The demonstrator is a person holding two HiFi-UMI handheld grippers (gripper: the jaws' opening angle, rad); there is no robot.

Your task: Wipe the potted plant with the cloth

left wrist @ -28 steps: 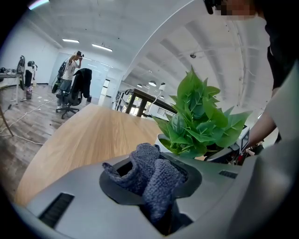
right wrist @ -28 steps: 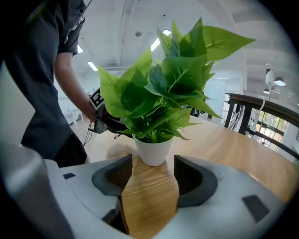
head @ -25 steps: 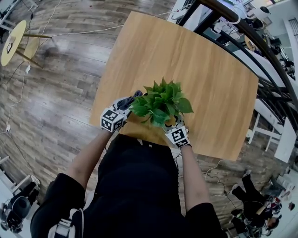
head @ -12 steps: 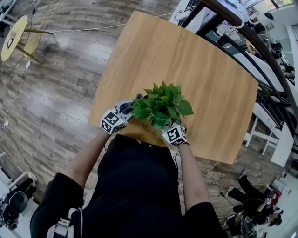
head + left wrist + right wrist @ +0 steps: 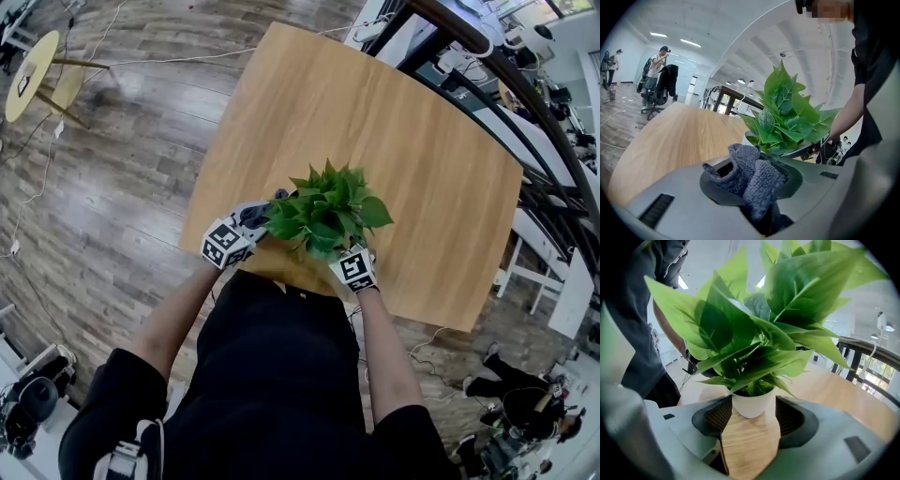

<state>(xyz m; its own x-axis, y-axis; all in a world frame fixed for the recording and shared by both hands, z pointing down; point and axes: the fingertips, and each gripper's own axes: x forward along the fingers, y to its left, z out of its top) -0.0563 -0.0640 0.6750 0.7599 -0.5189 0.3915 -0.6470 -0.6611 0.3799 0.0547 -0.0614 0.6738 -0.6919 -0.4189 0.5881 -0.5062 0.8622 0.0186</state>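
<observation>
Grey cloth sits bunched in the left claw, jaws clenched on it, folds standing up just beside the lower leaves. The right claw grasps the white pot of the potted plant, with a pad against either side. The plant stands upright near the front edge of the bench, close to the person's torso, with leaves spreading over both claws in the head view. The bench top is pale wood. Beyond it lie the plank floor, a round side table far left and a dark railing far right.
</observation>
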